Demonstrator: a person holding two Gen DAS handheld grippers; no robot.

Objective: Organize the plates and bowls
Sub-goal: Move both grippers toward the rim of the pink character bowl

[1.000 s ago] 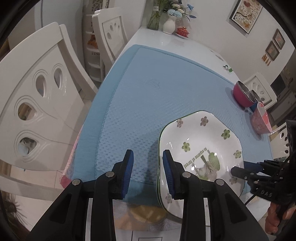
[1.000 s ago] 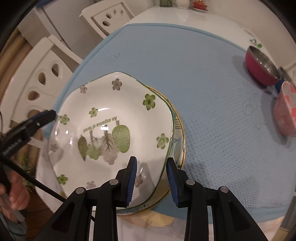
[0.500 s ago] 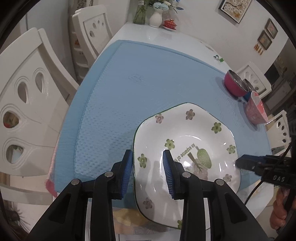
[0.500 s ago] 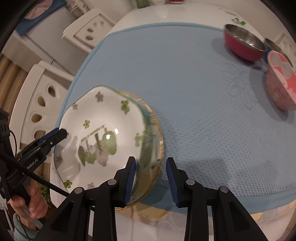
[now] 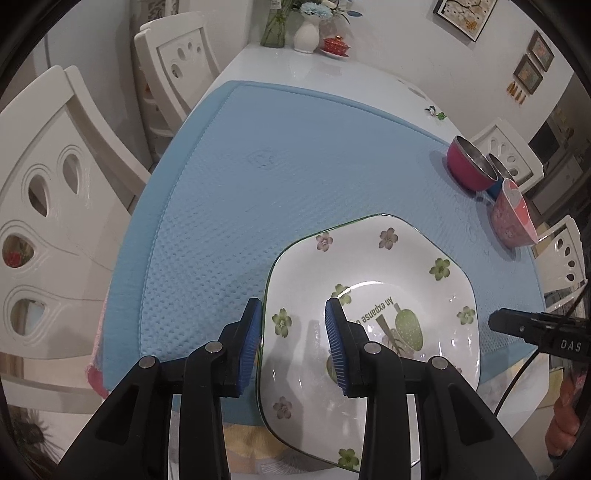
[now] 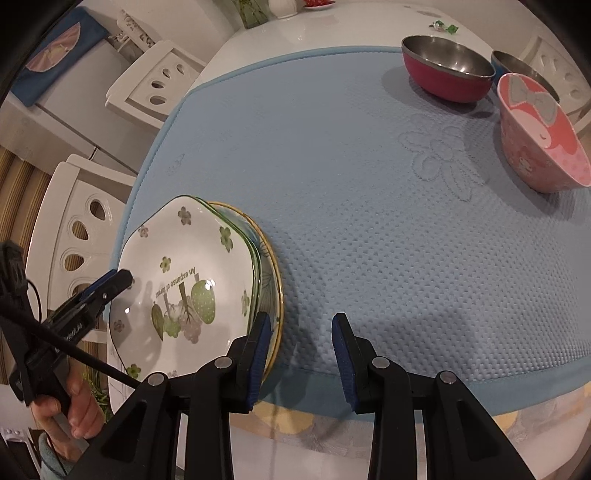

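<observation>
A white flowered plate (image 5: 373,306) lies on a gold-rimmed plate (image 6: 271,269) at the near edge of the blue mat (image 5: 295,158). My left gripper (image 5: 293,339) is open, its jaws either side of the flowered plate's left rim. My right gripper (image 6: 301,343) is open, to the right of the plate stack (image 6: 184,280), over the mat. A red steel bowl (image 6: 447,70), a blue steel bowl (image 6: 521,68) behind it and a pink cartoon bowl (image 6: 543,133) stand at the far right.
White chairs (image 5: 55,206) stand along the left side of the table, and more (image 5: 565,254) on the right. A vase of flowers (image 5: 306,33), a glass vase and a small red dish (image 5: 336,46) sit at the far end. The table's near edge (image 6: 369,424) is close below both grippers.
My right gripper has swung right, off the plates and over the mat. My left gripper has moved right until its jaws straddle the flowered plate's left rim.
</observation>
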